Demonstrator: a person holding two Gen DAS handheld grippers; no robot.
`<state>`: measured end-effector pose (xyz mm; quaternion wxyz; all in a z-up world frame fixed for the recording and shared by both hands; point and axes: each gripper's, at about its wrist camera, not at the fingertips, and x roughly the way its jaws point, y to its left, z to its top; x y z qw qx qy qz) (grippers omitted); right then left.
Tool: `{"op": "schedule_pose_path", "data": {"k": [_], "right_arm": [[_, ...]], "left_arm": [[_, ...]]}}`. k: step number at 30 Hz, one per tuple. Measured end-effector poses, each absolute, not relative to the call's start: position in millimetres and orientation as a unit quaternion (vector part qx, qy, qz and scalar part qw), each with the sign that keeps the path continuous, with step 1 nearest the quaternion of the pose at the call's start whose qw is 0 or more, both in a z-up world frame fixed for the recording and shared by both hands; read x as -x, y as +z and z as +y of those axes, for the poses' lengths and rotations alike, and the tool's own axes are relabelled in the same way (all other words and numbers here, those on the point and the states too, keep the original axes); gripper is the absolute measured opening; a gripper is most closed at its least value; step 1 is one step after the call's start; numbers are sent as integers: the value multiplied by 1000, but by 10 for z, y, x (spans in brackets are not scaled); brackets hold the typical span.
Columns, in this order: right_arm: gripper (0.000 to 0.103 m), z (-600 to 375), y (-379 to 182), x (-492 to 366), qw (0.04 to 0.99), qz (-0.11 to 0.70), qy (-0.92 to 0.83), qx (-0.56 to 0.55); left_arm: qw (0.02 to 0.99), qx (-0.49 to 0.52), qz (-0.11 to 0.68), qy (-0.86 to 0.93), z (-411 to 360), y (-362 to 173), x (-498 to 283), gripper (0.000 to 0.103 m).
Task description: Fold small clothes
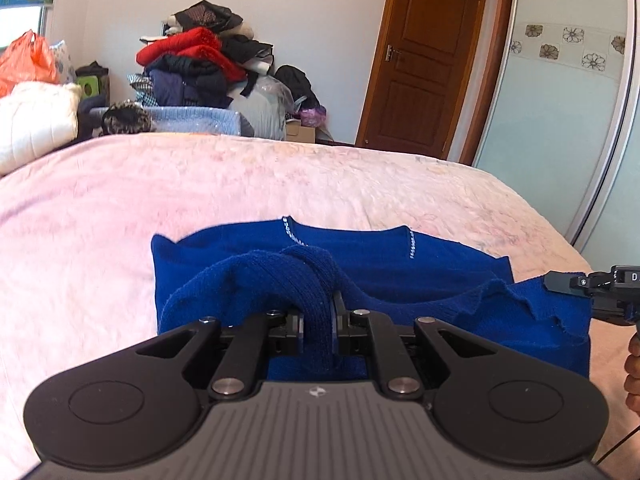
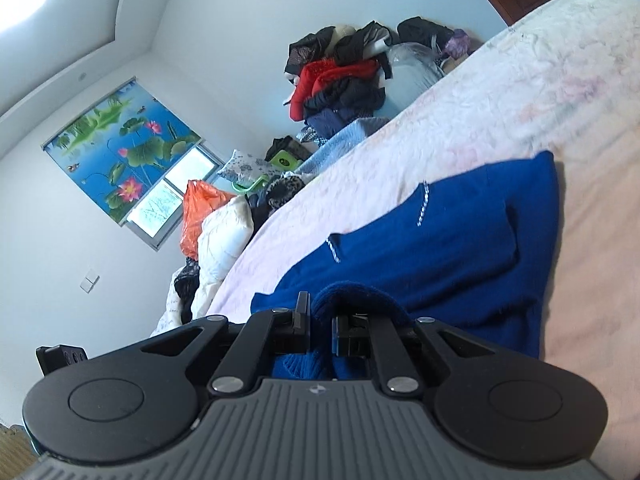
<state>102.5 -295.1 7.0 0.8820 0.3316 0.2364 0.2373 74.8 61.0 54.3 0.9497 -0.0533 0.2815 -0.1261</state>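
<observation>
A small royal-blue knit garment (image 1: 400,264) lies on the pink bedspread (image 1: 200,184), its near edge lifted off the bed. My left gripper (image 1: 319,312) is shut on a bunched fold of that edge, and the knit drapes over its fingers. The right gripper (image 1: 576,282) shows at the right edge of the left wrist view, pinching the garment's other near corner. In the right wrist view the right gripper (image 2: 321,320) is shut on blue cloth, and the garment (image 2: 440,248) stretches away over the bedspread (image 2: 520,92). Two short pale stitched lines mark the garment's far part.
A heap of red and dark clothes (image 1: 200,64) rises behind the bed. A white quilt (image 1: 36,128) and an orange bag (image 1: 24,60) sit at the far left. A brown door (image 1: 428,56) stands at the right. A person's hand (image 1: 632,368) shows at the right edge.
</observation>
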Motion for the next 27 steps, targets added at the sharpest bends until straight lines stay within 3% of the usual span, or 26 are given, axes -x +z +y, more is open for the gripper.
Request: {"op": "schedule_pose_path", "data": {"k": [27], "right_arm": [[14,-2924,39,-1314,897,221,213,-318]], "left_arm": [[955,10,282,-86,540,494,-1075,11]]}}
